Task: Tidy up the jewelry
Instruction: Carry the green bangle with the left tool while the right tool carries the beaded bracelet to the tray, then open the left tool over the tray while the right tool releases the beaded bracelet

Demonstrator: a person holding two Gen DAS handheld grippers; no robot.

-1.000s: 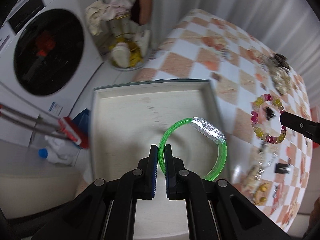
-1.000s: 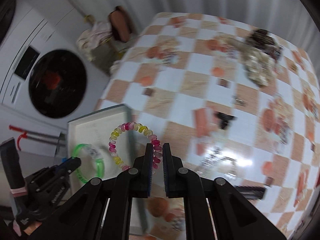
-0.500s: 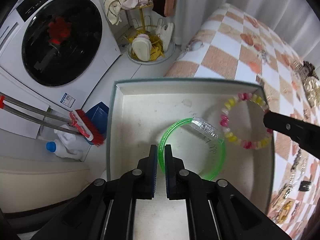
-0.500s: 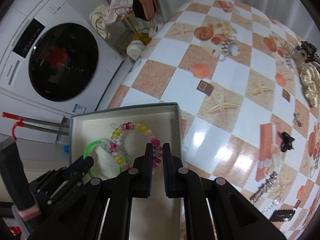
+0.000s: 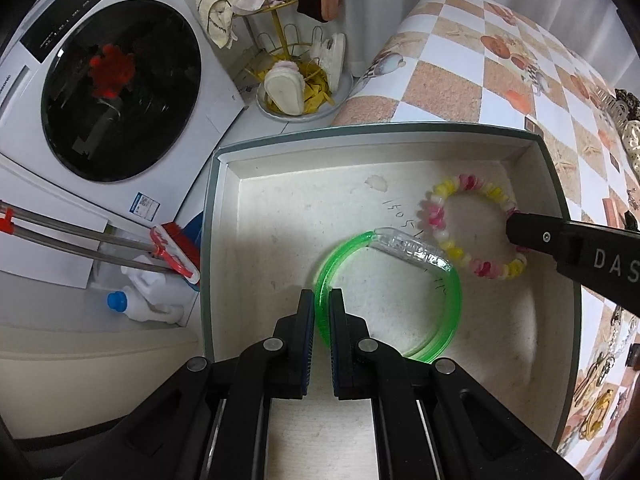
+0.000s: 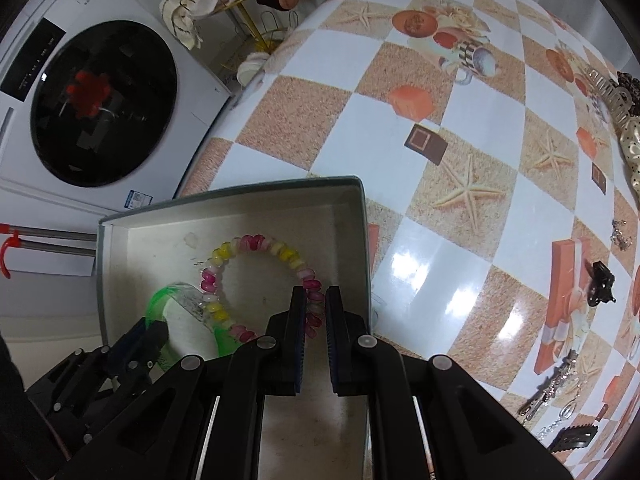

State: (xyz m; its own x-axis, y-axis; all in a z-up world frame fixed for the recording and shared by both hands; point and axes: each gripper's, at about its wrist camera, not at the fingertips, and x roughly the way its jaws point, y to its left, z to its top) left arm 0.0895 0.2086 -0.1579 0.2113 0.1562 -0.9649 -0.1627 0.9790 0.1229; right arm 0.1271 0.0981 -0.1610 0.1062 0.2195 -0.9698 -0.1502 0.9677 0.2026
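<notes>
My left gripper (image 5: 322, 300) is shut on a green plastic bangle (image 5: 448, 312) with a clear clasp, holding it low inside an open grey-rimmed box (image 5: 360, 130). My right gripper (image 6: 316, 300) is shut on a pink, yellow and white bead bracelet (image 6: 256, 242), also held inside the box (image 6: 362, 216). In the left wrist view the bead bracelet (image 5: 440, 224) hangs from the right gripper (image 5: 514, 228) at the box's right side, just beyond the bangle. The bangle (image 6: 160, 296) shows in the right wrist view at the left.
The box sits at the edge of a table with a checked seashell cloth (image 6: 460, 128). Hair clips and chains (image 6: 600, 284) lie scattered on it at the right. A washing machine (image 5: 116, 96), a shoe rack (image 5: 296, 76), a broom (image 5: 172, 252) and a bottle (image 5: 140, 304) stand on the floor at left.
Both grippers have moved left from over the table to inside the box and lowered, carrying the bangle and the bead bracelet with them.
</notes>
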